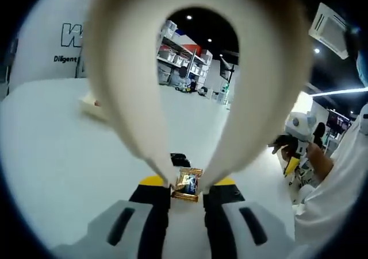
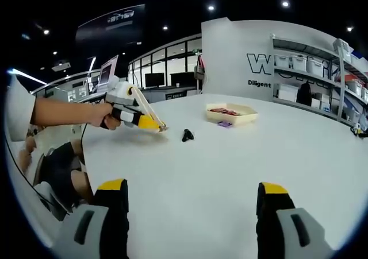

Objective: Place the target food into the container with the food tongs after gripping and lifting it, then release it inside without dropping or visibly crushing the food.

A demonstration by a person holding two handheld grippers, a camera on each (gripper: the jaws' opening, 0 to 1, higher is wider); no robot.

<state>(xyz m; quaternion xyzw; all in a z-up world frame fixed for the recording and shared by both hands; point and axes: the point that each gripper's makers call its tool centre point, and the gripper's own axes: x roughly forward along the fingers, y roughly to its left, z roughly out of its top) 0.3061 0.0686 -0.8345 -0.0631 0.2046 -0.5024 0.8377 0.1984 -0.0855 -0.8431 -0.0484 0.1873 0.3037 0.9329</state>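
In the left gripper view, cream food tongs (image 1: 138,98) loop wide near the camera and narrow to their tips between my left gripper's (image 1: 188,191) yellow-tipped black jaws. The left gripper is shut on the tongs. A gold-wrapped food piece (image 1: 188,184) is pinched between the tong tips, low over the white table (image 1: 57,155); I cannot tell whether it touches the table. A shallow cream tray (image 2: 231,113) holding reddish food stands farther off. In the right gripper view, a hand holds the left gripper (image 2: 129,112) with the tongs (image 2: 152,123). My right gripper (image 2: 192,198) is open and holds nothing.
A small black object (image 2: 187,135) lies on the table just beyond the tong tips. A purple wrapped piece (image 2: 224,124) sits in front of the tray. Shelves with bins (image 2: 310,64) and a white wall stand behind. A seated person's legs (image 2: 57,167) are at the table's left edge.
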